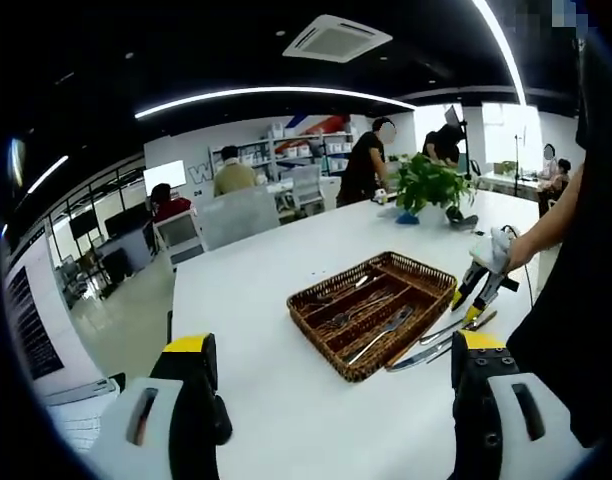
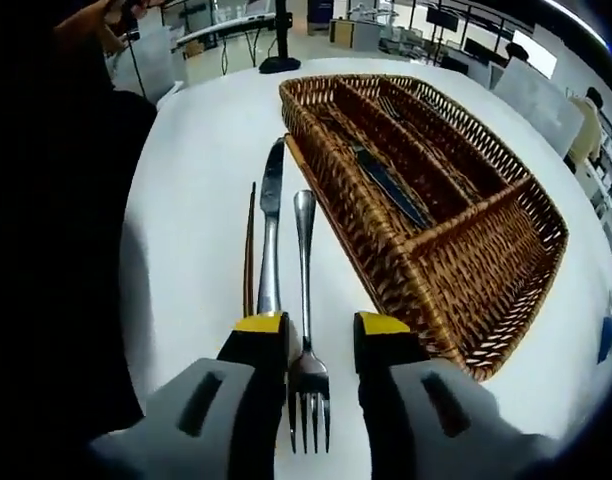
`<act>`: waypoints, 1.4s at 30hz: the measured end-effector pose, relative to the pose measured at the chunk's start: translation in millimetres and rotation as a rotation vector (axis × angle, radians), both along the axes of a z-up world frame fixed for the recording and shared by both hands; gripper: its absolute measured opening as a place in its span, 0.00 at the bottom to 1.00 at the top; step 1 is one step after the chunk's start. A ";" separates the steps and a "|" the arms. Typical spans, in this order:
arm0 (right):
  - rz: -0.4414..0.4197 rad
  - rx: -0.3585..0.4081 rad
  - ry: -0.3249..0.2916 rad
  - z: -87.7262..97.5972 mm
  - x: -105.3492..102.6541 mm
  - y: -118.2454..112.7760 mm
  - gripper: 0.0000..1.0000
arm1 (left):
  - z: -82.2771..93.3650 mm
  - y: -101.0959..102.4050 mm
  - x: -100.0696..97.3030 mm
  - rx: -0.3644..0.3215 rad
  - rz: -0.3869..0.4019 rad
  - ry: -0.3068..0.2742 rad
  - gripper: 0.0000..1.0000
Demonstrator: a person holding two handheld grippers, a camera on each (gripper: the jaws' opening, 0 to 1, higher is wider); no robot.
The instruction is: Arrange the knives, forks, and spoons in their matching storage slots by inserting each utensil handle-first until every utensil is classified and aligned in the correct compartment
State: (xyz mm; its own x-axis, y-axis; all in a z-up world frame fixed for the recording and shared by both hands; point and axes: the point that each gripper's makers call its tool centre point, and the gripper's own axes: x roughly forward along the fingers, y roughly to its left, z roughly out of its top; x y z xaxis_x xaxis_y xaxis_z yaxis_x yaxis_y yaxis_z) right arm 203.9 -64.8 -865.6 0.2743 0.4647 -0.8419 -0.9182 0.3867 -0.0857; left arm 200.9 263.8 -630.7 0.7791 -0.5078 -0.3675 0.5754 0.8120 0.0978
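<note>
Straddling the fork beside the basket, right tongs gape; left tongs hover apart.

I see a rough woven wicker tray, shiny smooth metal fork beside it, glossy white tabletop

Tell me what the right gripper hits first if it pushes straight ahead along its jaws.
Probably the fork: it lies on the white table between the open jaws of the right gripper, handle pointing away. The knife lies just beside it. Depth is uncertain.
</note>
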 end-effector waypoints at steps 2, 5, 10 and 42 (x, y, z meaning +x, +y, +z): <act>-0.003 0.007 0.021 -2.4 -2.3 2.5 0.16 | -0.7 1.8 -0.3 -0.001 0.002 0.002 0.99; 0.066 -0.022 0.018 -8.1 -6.9 4.7 0.15 | -2.0 1.7 -1.3 0.002 0.003 0.003 0.99; 0.084 -0.006 0.011 -8.6 -8.5 9.6 0.03 | -2.9 2.1 -1.3 -0.002 0.002 0.005 0.99; 0.144 -0.028 -0.070 62.6 -0.3 12.8 0.00 | 4.1 -8.2 11.3 0.008 -0.044 0.006 0.98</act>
State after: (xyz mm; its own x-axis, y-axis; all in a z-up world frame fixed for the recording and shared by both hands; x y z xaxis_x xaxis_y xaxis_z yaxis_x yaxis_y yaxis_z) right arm 203.7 -51.9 -803.0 0.2646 0.4801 -0.8364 -0.9555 0.2479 -0.1600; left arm 212.2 255.5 -626.6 0.7536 -0.5390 -0.3762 0.6115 0.7849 0.1005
